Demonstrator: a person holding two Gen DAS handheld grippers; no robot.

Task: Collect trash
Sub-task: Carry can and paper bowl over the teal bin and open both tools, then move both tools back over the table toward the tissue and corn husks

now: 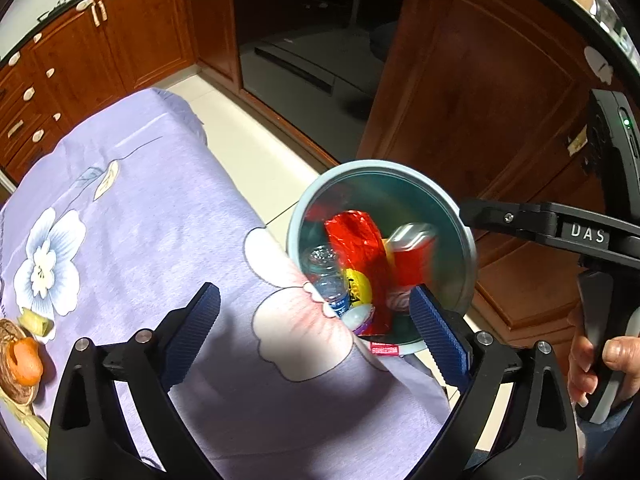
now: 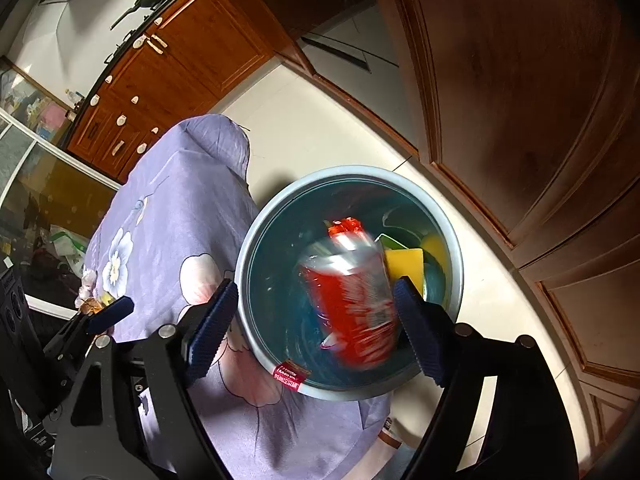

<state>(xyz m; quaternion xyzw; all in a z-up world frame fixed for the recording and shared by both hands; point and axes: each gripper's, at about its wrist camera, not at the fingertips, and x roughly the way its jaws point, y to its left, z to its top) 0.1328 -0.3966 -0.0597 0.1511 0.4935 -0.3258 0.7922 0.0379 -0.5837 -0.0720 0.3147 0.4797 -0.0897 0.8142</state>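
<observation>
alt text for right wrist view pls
An open right gripper hangs over a blue bin beside a purple-clothed table; a blurred red can is between its fingers, above a yellow sponge.

Glossy metal can (image 2: 352,304); smooth plastic bin (image 2: 452,256); matt cloth tablecloth (image 1: 160,216); ribbed fingers (image 1: 436,332).

Red can (image 2: 352,304), pale blue bin (image 2: 256,236), lilac floral tablecloth (image 1: 160,200), yellow sponge (image 2: 404,266), orange peel (image 1: 26,360)
</observation>
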